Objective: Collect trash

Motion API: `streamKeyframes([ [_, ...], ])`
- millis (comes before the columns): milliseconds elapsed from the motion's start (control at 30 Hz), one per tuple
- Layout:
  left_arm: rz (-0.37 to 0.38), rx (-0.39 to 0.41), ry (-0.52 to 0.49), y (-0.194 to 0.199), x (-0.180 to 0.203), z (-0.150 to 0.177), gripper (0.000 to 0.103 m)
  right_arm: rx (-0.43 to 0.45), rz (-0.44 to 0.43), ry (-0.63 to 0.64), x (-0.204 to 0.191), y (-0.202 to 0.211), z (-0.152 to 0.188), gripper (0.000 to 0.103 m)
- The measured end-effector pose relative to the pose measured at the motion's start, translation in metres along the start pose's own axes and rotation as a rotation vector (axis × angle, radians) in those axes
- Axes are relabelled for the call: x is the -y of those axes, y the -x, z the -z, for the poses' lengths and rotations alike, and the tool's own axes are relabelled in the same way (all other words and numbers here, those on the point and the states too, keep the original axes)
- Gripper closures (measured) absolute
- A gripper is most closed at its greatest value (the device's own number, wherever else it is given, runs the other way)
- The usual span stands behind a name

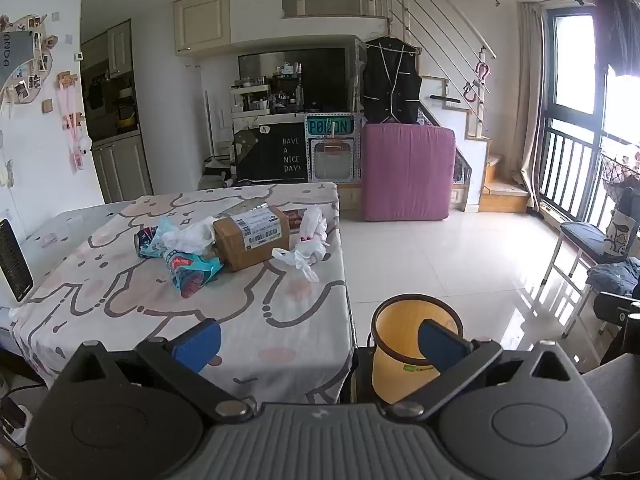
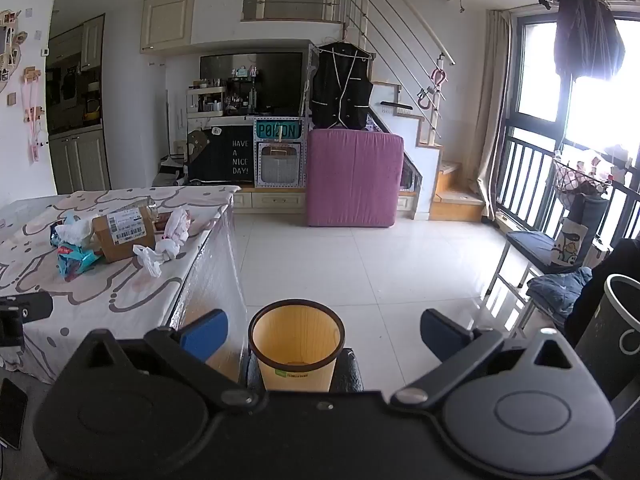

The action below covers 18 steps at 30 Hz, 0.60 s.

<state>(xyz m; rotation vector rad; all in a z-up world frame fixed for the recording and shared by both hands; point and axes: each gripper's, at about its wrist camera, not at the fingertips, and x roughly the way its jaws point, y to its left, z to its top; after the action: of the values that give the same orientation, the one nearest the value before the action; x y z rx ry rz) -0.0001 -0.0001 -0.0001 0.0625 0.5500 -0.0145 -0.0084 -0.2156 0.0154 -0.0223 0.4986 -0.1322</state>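
Trash lies in a heap on the table (image 1: 120,312) with the patterned cloth: a cardboard box (image 1: 256,240) with a shipping label, a blue snack wrapper (image 1: 188,270), crumpled white plastic bags (image 1: 304,254) and a can (image 1: 142,240). The right wrist view shows the same box (image 2: 122,236), wrapper (image 2: 76,262) and white bags (image 2: 160,256). A yellow waste bin (image 1: 404,352) (image 2: 296,348) with a black rim stands on the floor beside the table, with nothing visible inside. My left gripper (image 1: 320,344) is open above the table's near edge. My right gripper (image 2: 324,334) is open above the bin, holding nothing.
A pink upright mattress (image 1: 406,172) leans near the stairs across the tiled floor. A chair (image 1: 588,248) with clothes stands by the window at right. A dark bin (image 2: 616,332) sits at the far right. A phone (image 2: 12,412) lies low at the left edge.
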Motion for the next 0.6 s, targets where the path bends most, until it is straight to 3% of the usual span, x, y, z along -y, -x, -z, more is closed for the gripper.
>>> streamKeyframes([
  [600,0.002,-0.002,0.001,0.0,-0.0001,0.0,0.0,0.0,0.002,0.002,-0.0005,-0.0003,0.0,0.0],
])
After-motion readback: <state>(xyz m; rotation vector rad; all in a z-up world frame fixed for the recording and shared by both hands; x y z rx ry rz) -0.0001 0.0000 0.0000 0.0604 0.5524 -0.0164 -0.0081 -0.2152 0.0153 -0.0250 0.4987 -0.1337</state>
